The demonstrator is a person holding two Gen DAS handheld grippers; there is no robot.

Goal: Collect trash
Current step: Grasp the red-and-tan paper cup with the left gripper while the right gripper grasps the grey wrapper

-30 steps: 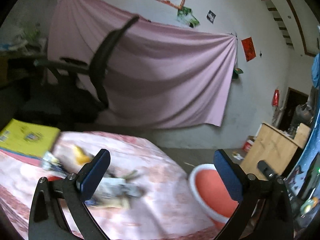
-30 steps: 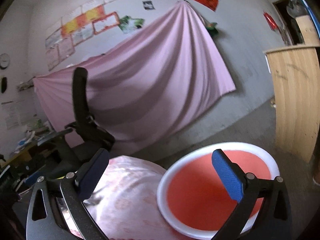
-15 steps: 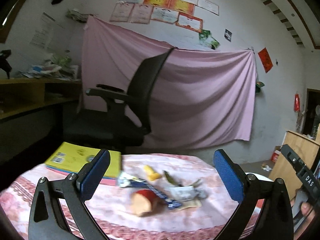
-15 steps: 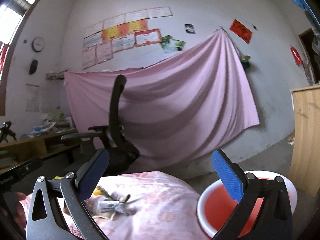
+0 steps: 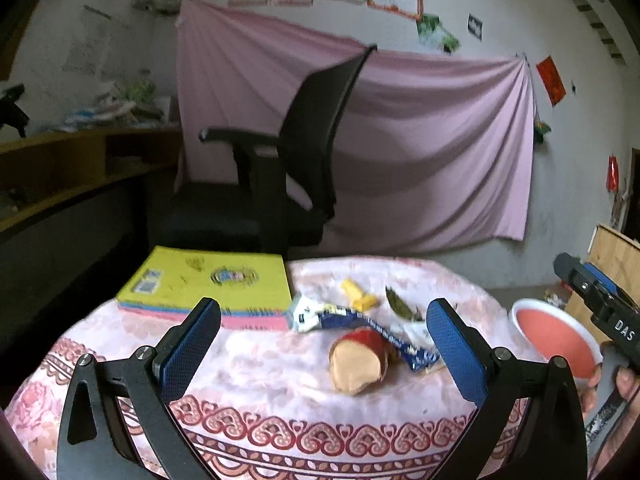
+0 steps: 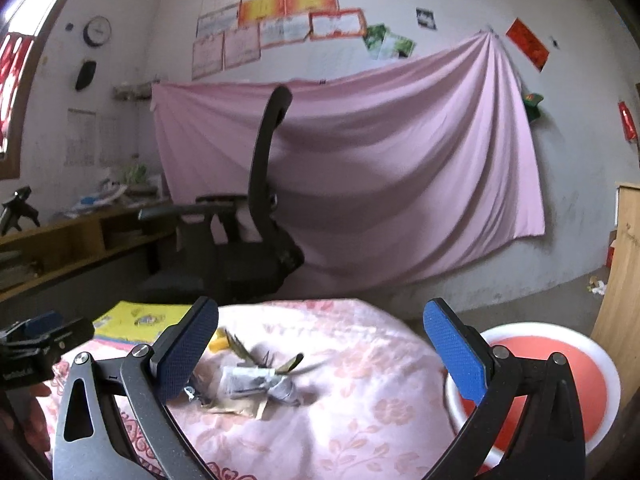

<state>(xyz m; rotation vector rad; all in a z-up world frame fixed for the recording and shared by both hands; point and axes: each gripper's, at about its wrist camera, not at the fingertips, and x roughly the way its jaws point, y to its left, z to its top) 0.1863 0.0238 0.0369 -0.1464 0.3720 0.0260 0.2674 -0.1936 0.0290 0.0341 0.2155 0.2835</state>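
Trash lies on a round table with a pink floral cloth: a red-skinned fruit piece, a blue wrapper, a yellow scrap and dry leaves. In the right wrist view I see crumpled paper and leaves. A red basin with a white rim stands right of the table; it also shows in the left wrist view. My left gripper is open above the table's near edge, short of the trash. My right gripper is open and empty, over the table's right part.
A yellow book lies on a pink one at the table's back left. A black office chair stands behind the table before a pink sheet. A wooden shelf runs along the left wall. A wooden cabinet stands right.
Both grippers have swung left and levelled off, from facing the basin to facing the table. The trash now sits between the left gripper's fingers. Both stay open.
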